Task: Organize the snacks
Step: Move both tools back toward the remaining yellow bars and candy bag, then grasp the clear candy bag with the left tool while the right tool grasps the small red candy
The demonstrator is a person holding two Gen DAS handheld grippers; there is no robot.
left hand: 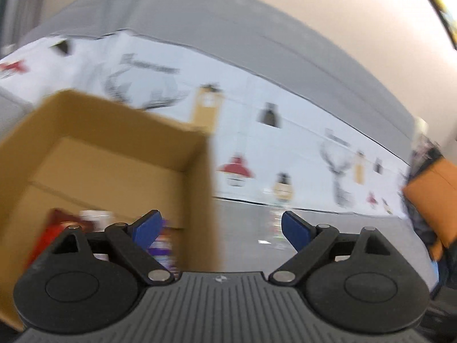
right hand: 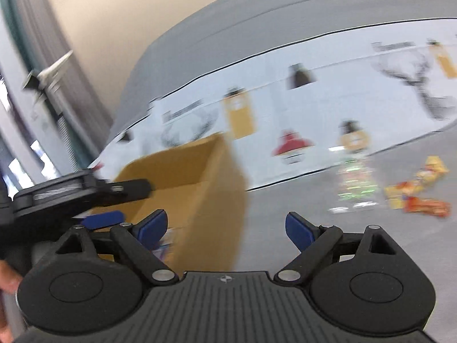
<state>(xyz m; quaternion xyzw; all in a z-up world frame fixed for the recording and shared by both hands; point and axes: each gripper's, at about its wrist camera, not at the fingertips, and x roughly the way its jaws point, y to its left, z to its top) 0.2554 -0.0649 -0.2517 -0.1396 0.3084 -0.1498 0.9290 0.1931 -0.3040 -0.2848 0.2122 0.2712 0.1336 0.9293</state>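
Note:
An open cardboard box (left hand: pixel 114 157) stands on the grey table, at the left of the left wrist view. Blurred snack packs lie inside it: a red one (left hand: pixel 51 228) and a purple one (left hand: pixel 162 245). My left gripper (left hand: pixel 220 228) hangs open at the box's right wall with nothing between its fingers. My right gripper (right hand: pixel 225 228) is open and empty too, in front of the same box (right hand: pixel 200 177). Loose orange and yellow snack packs (right hand: pixel 417 191) and a green-and-white pack (right hand: pixel 354 183) lie on the table to the right. One blue pad (right hand: pixel 104 218) of the left gripper shows over the box.
A white cloth (left hand: pixel 285 143) printed with deer heads and lamps runs along the back of the grey table (right hand: pixel 285 200). An orange cushion (left hand: pixel 434 194) sits at the far right. A metal stand (right hand: pixel 51 85) rises at the left. Both views are motion-blurred.

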